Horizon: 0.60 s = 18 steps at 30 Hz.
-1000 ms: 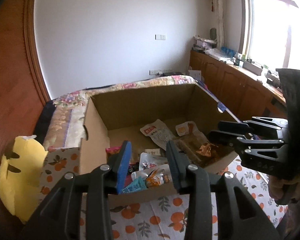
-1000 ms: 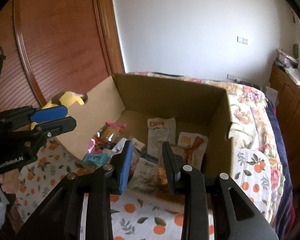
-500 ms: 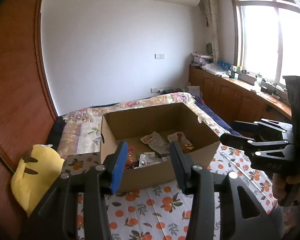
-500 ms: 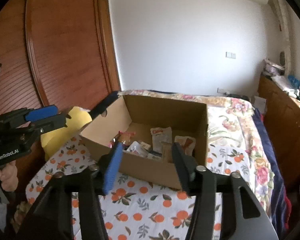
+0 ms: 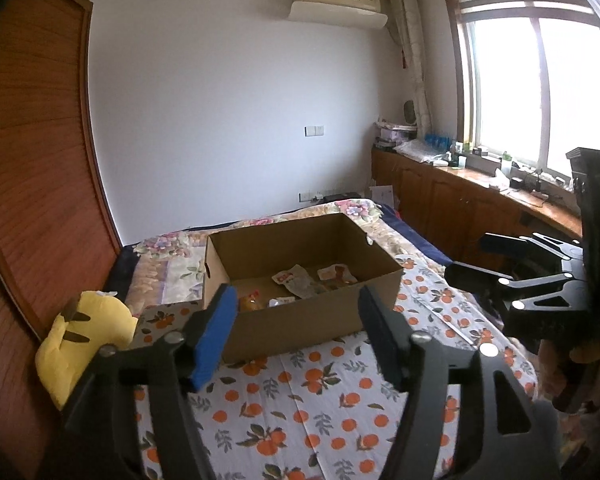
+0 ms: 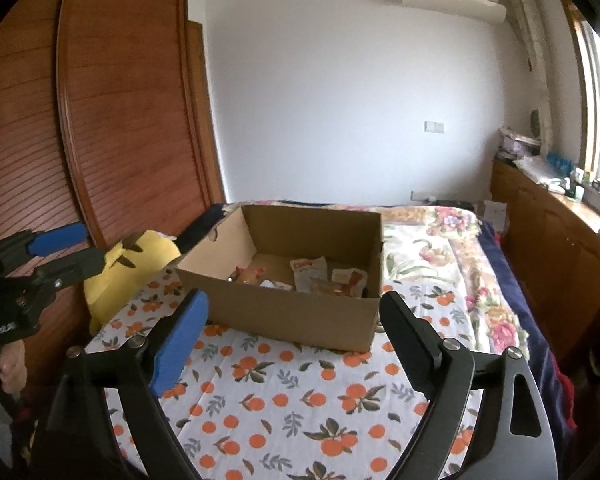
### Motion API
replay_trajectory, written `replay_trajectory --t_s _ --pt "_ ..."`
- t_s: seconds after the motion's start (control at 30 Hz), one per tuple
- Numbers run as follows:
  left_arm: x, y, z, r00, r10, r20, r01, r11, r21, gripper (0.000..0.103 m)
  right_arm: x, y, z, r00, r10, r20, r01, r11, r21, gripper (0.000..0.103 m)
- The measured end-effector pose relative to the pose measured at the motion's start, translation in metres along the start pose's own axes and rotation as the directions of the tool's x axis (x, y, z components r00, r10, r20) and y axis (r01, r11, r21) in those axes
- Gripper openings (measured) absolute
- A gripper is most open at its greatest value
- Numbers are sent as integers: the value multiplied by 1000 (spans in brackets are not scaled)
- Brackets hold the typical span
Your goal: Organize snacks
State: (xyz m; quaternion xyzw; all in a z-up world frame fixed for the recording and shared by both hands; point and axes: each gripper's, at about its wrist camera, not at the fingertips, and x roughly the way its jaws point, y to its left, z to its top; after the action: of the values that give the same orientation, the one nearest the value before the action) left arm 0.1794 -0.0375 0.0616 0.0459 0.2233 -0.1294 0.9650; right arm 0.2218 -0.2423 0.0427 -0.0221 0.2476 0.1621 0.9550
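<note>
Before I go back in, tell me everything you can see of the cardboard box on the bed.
The cardboard box is plain brown corrugated card, rectangular, open-topped, with no lid or flaps showing. A small hand-hole cutout sits in its left end wall. It rests flat and upright on the orange-print sheet, with a yellow plush toy off its left end. Several snack packets lie loose on its floor. Neither hand-held gripper touches it.

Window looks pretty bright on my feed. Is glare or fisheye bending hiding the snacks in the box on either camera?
Left wrist view: the window is blown out white, but the box and snack packets stay readable. Right wrist view: only a sliver of glare at the right edge, with even light on the box; wardrobe lines bow from the lens. Packet print is too small to read in both.
</note>
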Motion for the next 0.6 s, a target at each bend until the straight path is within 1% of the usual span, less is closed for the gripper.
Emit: replay_trajectory --t_s 0.1,0.2,0.27,0.4,0.5,0.6 --pt "-11 -2 -7 1000 -4 5 4 1000 -7 66 -10 0 -5 1000 -3 5 3 1000 -1 90" --pt "-21 -5 -15 1000 5 13 -5 1000 -11 68 -19 2 -11 1000 -2 9 2 1000 0 93" --pt "-27 -9 -19 1000 -5 11 5 1000 -12 74 -24 4 -15 1000 3 8 -3 1000 0 94" --pt "-39 -15 -28 1000 13 21 -13 1000 -9 75 -38 7 -21 1000 3 24 -3 1000 5 103" --pt "-50 -19 -32 999 25 35 -25 1000 -9 75 -47 8 -25 1000 -2 29 2 1000 4 103" --pt "-59 -21 -35 999 23 43 -23 1000 -19 75 -56 11 -28 999 -18 32 18 1000 -6 103"
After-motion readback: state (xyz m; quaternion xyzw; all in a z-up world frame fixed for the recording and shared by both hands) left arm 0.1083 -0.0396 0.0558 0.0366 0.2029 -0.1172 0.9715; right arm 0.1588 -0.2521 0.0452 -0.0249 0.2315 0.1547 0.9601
